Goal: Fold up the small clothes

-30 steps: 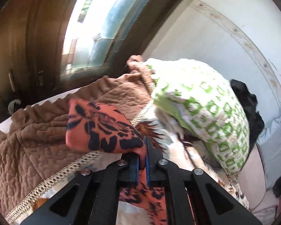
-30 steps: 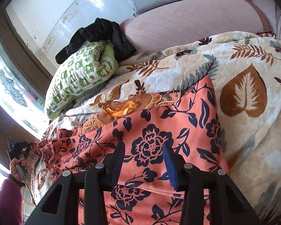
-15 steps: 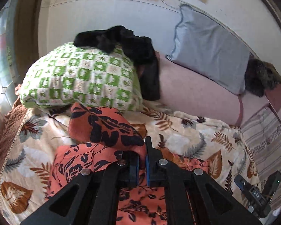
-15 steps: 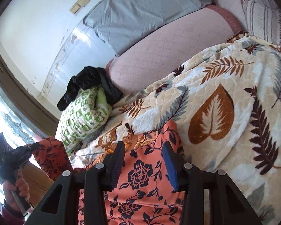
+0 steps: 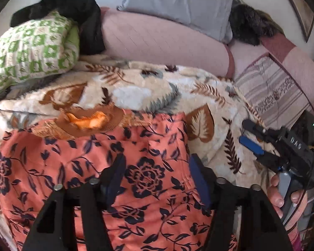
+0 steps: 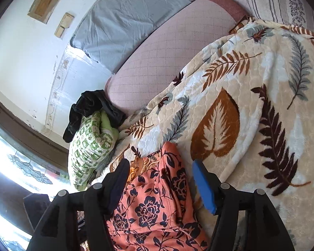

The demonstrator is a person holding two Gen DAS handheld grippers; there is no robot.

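Left wrist view: left gripper (image 5: 157, 175) low at centre, jaws opening, nothing pinched between the 2 pads. Directly beneath and ahead, the coral floral garment (image 5: 98, 167), spread flat over the lower left and centre of the frame on the leaf-print blanket (image 5: 136, 92). A brown-and-orange piece (image 5: 90, 121) peeking out along the garment's upper edge. Right edge of the garment running up the frame just right of centre; long axis hard to judge, since the lower part runs out of frame. At right of frame, the right gripper (image 5: 249, 138) held in a hand (image 5: 282, 194), off the cloth, over bare blanket, tips pointing toward upper left. Green-patterned pillow (image 5: 31, 48) at upper left, grey pillow (image 5: 178, 2) at top, both well clear.

Right wrist view: right gripper (image 6: 161, 179) at lower centre, jaws opening, pads apart and pressing on nothing. Garment (image 6: 157, 205) lying under and between the 2 fingers, its corner reaching just past the fingertips toward upper centre; a doubled layer showing along its right side. Blanket (image 6: 261, 104) filling the right half.

Judged from both views: fold just laid, both grippers letting go. Left gripper sits over the garment's middle, so nearer the bulk; right gripper nearer the right edge. Next fold probably turns on that right edge or the near hem.
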